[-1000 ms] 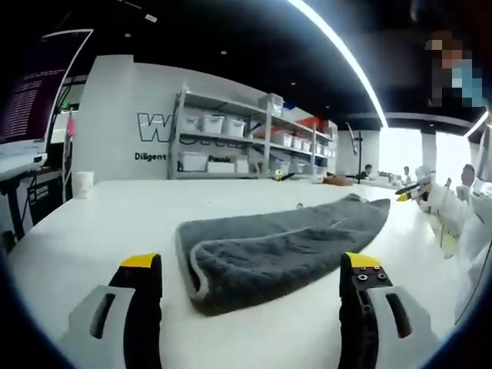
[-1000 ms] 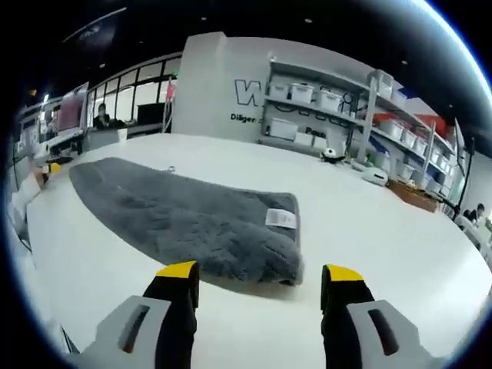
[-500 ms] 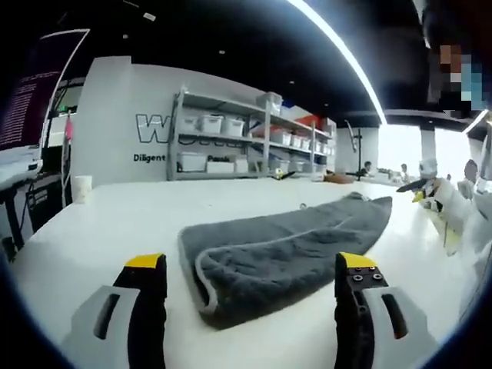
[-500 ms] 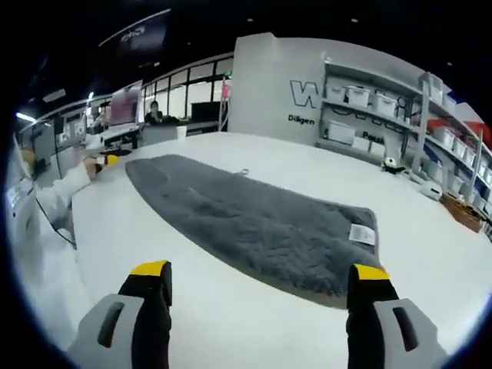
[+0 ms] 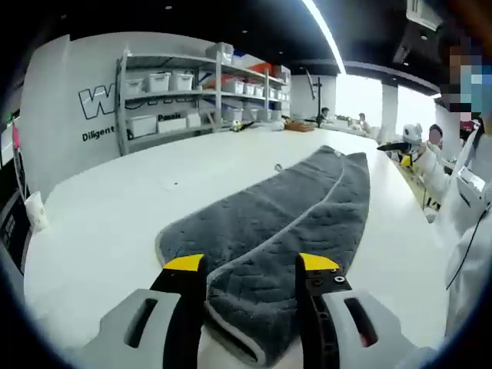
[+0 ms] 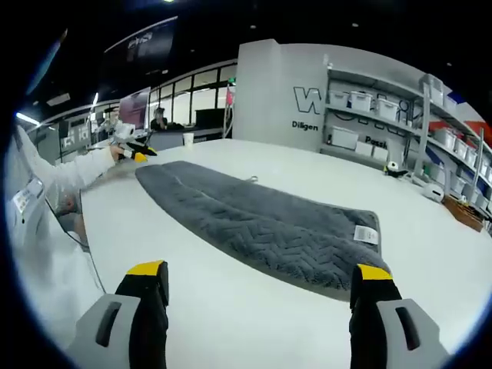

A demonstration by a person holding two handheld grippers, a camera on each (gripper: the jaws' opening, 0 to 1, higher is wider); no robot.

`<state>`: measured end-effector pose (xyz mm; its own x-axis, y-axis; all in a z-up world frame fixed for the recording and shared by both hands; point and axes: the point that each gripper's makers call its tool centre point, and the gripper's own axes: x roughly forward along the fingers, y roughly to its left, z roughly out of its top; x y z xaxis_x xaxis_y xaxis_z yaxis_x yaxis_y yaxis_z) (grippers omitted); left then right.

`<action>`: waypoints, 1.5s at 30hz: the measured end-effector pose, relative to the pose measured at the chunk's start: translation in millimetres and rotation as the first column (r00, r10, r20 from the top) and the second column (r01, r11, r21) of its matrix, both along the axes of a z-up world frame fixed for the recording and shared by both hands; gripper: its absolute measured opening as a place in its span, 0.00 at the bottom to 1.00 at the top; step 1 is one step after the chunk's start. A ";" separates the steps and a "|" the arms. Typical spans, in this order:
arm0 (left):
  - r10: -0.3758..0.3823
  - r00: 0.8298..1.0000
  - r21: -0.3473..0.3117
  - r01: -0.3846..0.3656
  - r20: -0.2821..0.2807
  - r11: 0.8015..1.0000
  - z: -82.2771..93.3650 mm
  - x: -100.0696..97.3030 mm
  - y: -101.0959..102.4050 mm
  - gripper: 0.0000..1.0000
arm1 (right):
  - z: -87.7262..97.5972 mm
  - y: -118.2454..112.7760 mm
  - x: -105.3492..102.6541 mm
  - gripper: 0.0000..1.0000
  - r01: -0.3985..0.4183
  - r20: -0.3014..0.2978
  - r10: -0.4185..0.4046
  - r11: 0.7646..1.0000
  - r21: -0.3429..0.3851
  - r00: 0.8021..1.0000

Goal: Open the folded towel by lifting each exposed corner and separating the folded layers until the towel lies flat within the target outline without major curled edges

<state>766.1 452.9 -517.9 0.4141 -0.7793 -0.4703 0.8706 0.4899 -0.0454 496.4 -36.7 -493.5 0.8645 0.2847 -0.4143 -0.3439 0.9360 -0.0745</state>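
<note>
We see left tool (image 5: pixel 251 265): two black jaws w/ yellow tips, grey moulded housings below, each w/ dark oval slot; small screws on one jaw's inner top face. Right tool (image 6: pixel 259 270): same build, black jaws, yellow caps, grey bodies w/ slots. We note white sleeve (image 6: pixel 73 173) in right gripper view, long, loose, lab-coat type. White coat (image 5: pixel 467 223) in left gripper view, w/ badge/tag on chest and thin dark cord hanging.
</note>
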 end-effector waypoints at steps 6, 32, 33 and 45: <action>-0.030 0.997 0.140 0.040 -0.074 0.989 -24.8 13.1 3.6 0.30 | 1.5 -3.7 -2.9 0.98 0.010 0.014 -0.010 1.000 0.012 1.000; 0.012 0.995 0.271 0.016 -0.104 0.962 -35.2 24.4 17.8 0.23 | -8.5 -5.2 0.3 0.92 0.004 -0.001 -0.004 0.999 0.032 1.000; 0.016 0.994 0.271 0.013 -0.107 0.962 -36.2 24.9 18.3 0.23 | -8.9 -5.5 0.1 0.92 0.005 -0.003 -0.005 0.999 0.033 1.000; -0.046 0.999 0.244 0.051 -0.024 0.968 -20.0 10.6 12.1 0.07 | -10.2 -6.6 -1.1 0.89 0.009 -0.011 -0.009 0.999 0.034 1.000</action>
